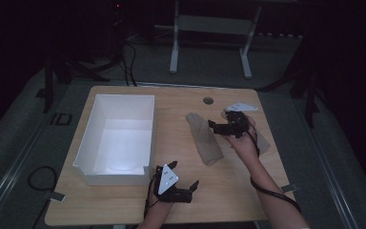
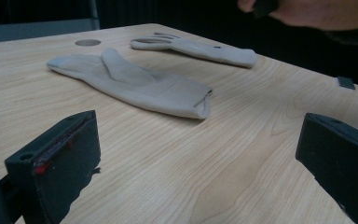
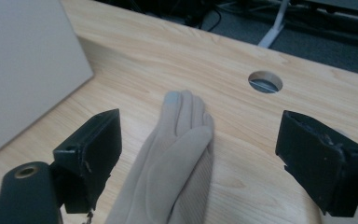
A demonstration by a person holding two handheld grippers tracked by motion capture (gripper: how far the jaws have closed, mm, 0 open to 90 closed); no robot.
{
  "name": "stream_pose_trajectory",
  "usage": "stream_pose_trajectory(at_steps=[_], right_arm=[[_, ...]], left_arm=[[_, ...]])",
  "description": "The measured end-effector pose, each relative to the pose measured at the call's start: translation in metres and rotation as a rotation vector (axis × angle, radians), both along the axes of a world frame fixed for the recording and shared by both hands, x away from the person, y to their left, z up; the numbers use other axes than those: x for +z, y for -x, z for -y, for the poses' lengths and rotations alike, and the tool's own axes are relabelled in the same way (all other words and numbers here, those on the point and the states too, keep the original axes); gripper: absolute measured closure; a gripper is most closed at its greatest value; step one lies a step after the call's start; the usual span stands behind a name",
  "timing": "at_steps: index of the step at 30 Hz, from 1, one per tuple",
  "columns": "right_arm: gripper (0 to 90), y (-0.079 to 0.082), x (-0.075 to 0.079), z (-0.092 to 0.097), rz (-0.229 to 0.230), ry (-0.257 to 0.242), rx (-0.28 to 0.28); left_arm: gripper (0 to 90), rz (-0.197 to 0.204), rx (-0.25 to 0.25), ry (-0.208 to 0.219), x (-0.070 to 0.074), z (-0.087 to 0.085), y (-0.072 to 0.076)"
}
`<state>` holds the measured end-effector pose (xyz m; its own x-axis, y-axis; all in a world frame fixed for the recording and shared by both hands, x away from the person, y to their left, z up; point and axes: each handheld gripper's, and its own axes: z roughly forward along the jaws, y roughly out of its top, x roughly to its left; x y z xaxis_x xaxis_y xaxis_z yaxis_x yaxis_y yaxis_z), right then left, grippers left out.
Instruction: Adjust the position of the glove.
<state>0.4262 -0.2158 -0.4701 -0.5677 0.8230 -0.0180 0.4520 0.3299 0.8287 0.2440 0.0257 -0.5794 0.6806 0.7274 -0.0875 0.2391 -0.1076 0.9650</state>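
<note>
A beige glove (image 1: 204, 138) lies flat on the wooden table (image 1: 124, 205), right of centre. In the right gripper view this glove (image 3: 168, 158) points its fingers away, and my right gripper (image 3: 200, 154) stands open just above it, one jaw on each side. Seen from above, the right gripper (image 1: 217, 119) hovers over the glove's finger end. A second beige glove (image 1: 264, 142) lies farther right, partly under the right hand. My left gripper (image 1: 185, 174) is open near the front edge, empty, facing both gloves (image 2: 135, 84) (image 2: 200, 49).
An open white box (image 1: 119, 138) stands on the table's left half, and its wall (image 3: 23, 70) is close on the left in the right gripper view. A round cable hole (image 1: 208, 100) sits near the far edge. Metal table legs stand on the floor behind.
</note>
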Motion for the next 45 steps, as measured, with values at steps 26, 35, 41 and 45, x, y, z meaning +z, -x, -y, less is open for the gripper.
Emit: stream_pose_trajectory(at_steps=[26, 35, 41, 45], right_arm=[[37.4, -0.038, -0.090, -0.035, -0.139, 0.110, 0.009], [66.6, -0.033, -0.095, -0.041, -0.107, 0.151, 0.017], [76.3, -0.027, -0.084, -0.043, -0.136, 0.108, -0.043], [76.5, -0.021, -0.067, -0.040, -0.127, 0.064, -0.083]], left_arm=[[0.3, 0.012, -0.006, -0.006, 0.000, 0.002, 0.001], [0.4, 0.014, -0.006, -0.008, 0.000, 0.002, 0.001], [0.3, 0.011, -0.004, -0.004, 0.000, 0.002, 0.001], [0.3, 0.014, -0.004, -0.008, 0.000, 0.002, 0.001]])
